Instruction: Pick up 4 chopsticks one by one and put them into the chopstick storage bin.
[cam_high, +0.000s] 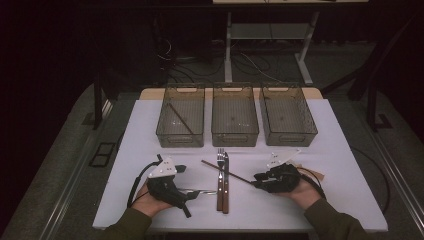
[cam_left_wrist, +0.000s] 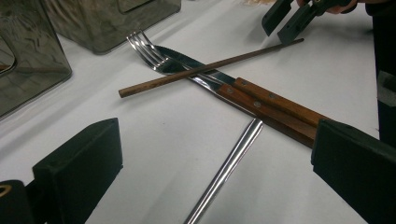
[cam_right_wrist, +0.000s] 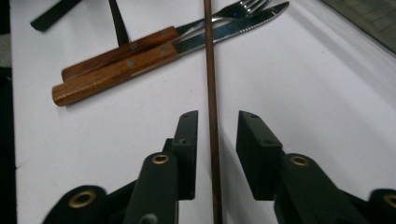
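A fork (cam_high: 220, 159) and a knife (cam_high: 226, 186) with wooden handles lie side by side mid-table. A brown chopstick (cam_high: 227, 171) lies slanted across them. My right gripper (cam_high: 257, 180) is open at the chopstick's near right end. Its jaws (cam_right_wrist: 217, 119) stand either side of the chopstick (cam_right_wrist: 210, 70) with a gap on both sides. My left gripper (cam_high: 186, 192) is open wide around a silver metal handle (cam_high: 201, 191) lying left of the knife. That handle (cam_left_wrist: 229, 163) runs between the jaws (cam_left_wrist: 217, 140) and its head is hidden. The fork (cam_left_wrist: 147, 51) and knife handle (cam_left_wrist: 275, 105) lie beyond.
Three smoky see-through bins stand in a row at the back: left (cam_high: 180, 137), middle (cam_high: 234, 137), right (cam_high: 288, 138). Another chopstick (cam_high: 180, 118) lies in the left bin. The white table (cam_high: 330, 150) ends close behind both hands.
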